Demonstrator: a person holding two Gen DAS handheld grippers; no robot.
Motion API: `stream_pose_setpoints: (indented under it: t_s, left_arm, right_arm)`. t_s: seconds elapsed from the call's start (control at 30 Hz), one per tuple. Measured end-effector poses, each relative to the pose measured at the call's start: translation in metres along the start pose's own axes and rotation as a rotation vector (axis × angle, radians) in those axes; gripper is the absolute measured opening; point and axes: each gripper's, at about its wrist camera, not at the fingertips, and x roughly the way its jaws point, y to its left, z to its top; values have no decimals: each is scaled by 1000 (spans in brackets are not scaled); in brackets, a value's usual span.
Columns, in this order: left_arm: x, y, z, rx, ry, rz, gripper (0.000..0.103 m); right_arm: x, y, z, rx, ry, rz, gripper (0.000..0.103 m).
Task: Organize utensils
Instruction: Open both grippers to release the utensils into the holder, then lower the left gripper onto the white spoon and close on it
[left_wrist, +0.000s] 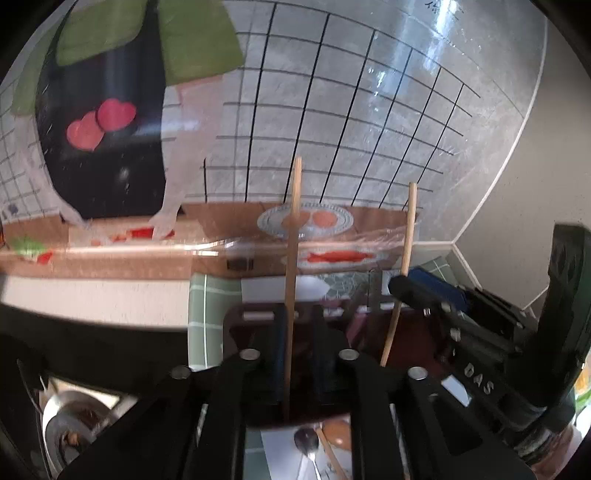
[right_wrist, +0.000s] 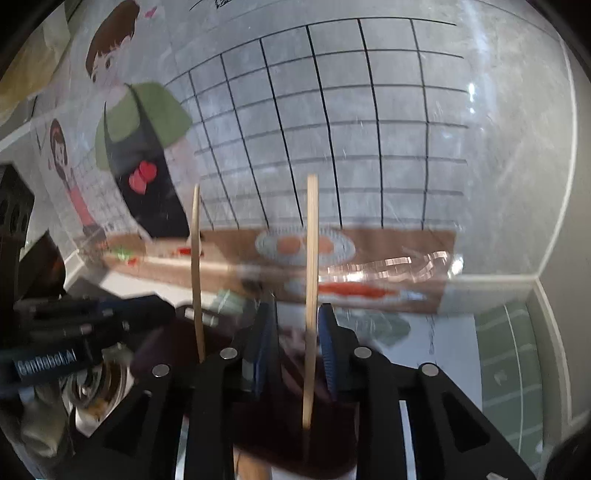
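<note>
Two wooden chopsticks stand upright in a dark maroon holder (left_wrist: 406, 332). In the left wrist view one chopstick (left_wrist: 291, 266) rises between my left gripper's (left_wrist: 295, 325) fingers, which stand slightly apart around it. The other chopstick (left_wrist: 406, 254) sits by my right gripper (left_wrist: 424, 291), seen from the side. In the right wrist view that chopstick (right_wrist: 311, 295) stands between my right gripper's (right_wrist: 295, 339) blue-padded fingers, with a gap on each side. The left chopstick (right_wrist: 196, 266) stands further left. A metal spoon (left_wrist: 308, 443) and a wooden spoon (left_wrist: 334, 435) lie below on a white mat.
A glossy cartoon kitchen poster (right_wrist: 332, 147) covers the wall straight ahead. A round metal pot (left_wrist: 70, 424) sits at lower left. A green grid placemat (right_wrist: 509, 369) lies on the right.
</note>
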Motion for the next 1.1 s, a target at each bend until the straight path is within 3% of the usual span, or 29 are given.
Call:
stream_pose_setpoints:
  t_s: [0.03, 0.13, 0.17, 0.2, 0.27, 0.4, 0.57, 0.73, 0.9, 1.0, 1.03, 1.1]
  left_arm:
    - [-5, 1, -1, -10, -1, -2, 22]
    - [-32, 2, -7, -19, -24, 3, 25]
    - [-40, 2, -9, -20, -30, 3, 33]
    - [-51, 3, -11, -21, -35, 4, 49]
    - [-70, 1, -18, -16, -58, 17, 67]
    - [-106, -8, -42, 21, -83, 42, 71]
    - [-119, -17, -75, 58, -46, 55, 75]
    - [-111, -17, -110, 55, 33, 57, 75]
    - [-104, -7, -144, 16, 97, 71, 76]
    - [-104, 1, -163, -19, 115, 94, 76]
    - [-104, 5, -170, -36, 121, 95, 76]
    - [-106, 11, -180, -65, 135, 89, 76]
  right_arm:
    - [-8, 1, -4, -4, 5, -6, 28]
    - [-34, 0, -12, -7, 19, -22, 55]
    - [-45, 0, -14, -9, 11, -38, 61]
    - [-56, 1, -17, -17, 1, -54, 63]
    - [-76, 2, -22, -35, 1, -75, 71]
    - [-99, 10, -36, -66, 31, -101, 82]
    - [-112, 25, -61, -136, 96, -108, 90]
    - [-108, 36, -92, -156, 189, -113, 94]
    - [-101, 55, -134, -222, 266, -176, 101]
    - [-97, 63, -153, -209, 307, -114, 100]
    - [-95, 63, -159, -182, 327, -75, 93]
    - [-89, 64, -167, -131, 360, -10, 68]
